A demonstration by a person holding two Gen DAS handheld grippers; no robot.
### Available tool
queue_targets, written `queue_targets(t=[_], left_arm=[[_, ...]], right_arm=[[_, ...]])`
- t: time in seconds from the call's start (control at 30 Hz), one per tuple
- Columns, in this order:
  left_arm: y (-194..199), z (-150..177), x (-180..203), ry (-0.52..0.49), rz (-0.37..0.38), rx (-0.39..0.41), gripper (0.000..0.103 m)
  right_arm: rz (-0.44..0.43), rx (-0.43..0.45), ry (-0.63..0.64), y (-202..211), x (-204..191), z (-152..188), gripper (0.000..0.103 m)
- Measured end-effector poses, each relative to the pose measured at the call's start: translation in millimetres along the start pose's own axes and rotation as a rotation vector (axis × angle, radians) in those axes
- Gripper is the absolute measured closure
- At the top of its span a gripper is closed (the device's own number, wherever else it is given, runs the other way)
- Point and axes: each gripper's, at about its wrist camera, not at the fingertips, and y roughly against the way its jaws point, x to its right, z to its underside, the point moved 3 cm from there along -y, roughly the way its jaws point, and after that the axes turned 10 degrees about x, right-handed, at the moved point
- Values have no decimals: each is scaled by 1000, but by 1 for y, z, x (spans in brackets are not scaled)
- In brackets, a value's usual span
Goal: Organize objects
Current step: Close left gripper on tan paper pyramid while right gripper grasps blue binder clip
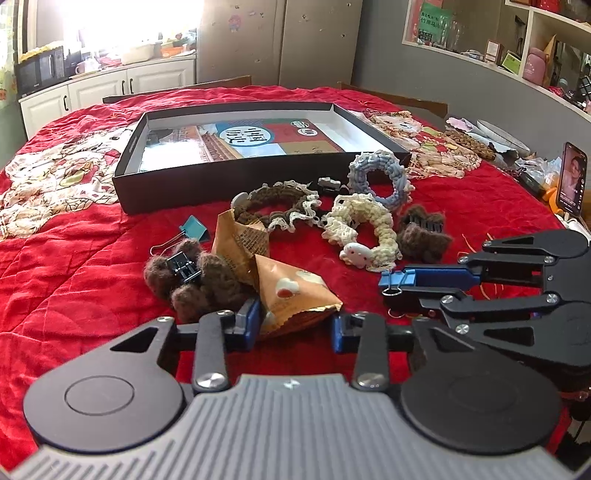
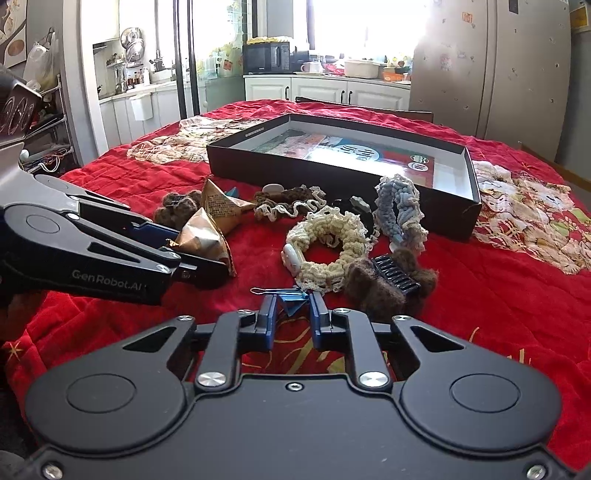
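Counting nothing sorted yet, we find the shallow black cardboard box (image 1: 236, 184) holding only a printed sheet. Our left hand-held gripper (image 1: 295, 325) is clamped on an orange paper snack packet (image 1: 291, 291), the right hand-held gripper (image 2: 291, 314) on a blue metal binder clip (image 2: 291, 301); crocheted scrunchies (image 1: 364, 232) and brown woolly hair clips (image 1: 421, 230) remain loose on the red-quilted bench (image 1: 74, 277).

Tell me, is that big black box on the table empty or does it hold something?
Not empty: the open black box has a colourful printed book or sheet lying flat inside. None of the loose items has gone in.

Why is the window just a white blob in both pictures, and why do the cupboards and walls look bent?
Left wrist view: the window is blown out by daylight, washing out the counter below; the shelf wall curves from the fisheye lens. Right wrist view: the same glare at the window, a bright reflection on the black box's printed bottom, and the fridge bows outward.
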Motion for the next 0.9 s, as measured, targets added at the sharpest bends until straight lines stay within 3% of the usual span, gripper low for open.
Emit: queue_targets(t=[0.9], left_arm=[[24,-7,5,-13,37,55,68]], right_arm=[[3,46,-4,22,1,-10,87]])
